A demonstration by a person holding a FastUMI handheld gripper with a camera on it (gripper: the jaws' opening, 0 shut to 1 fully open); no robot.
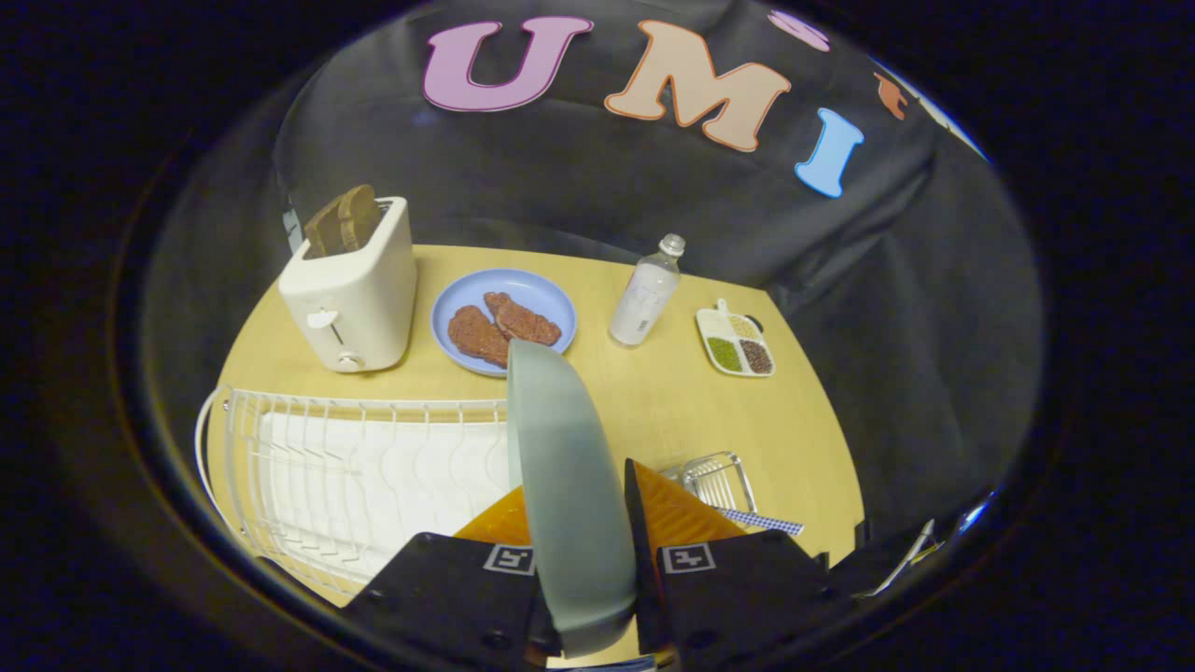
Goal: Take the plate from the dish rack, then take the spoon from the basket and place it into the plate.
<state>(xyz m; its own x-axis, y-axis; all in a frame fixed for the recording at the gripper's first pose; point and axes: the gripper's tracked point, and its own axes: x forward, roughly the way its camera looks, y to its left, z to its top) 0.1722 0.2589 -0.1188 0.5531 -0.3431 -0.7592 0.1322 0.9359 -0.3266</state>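
A white toaster (353, 291) stands behind the wire dish rack (355, 476). The gripper (581, 523) is closed on the grey-green plate (569, 485), held edge-on between both fingers above the table (672, 401). To the right lies the wire basket (719, 481) with the spoon (761, 520) beside it.

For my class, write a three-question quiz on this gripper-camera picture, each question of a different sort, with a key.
1. True or false: the tongs are shut on the grey-green plate, held on edge.
2. Multiple choice: what stands in the white toaster? A) a spoon B) brown bread slices C) a bottle
3. Fill in: the white dish rack sits on the wooden ____.

Key
1. True; both fingers press on the plate.
2. B
3. table
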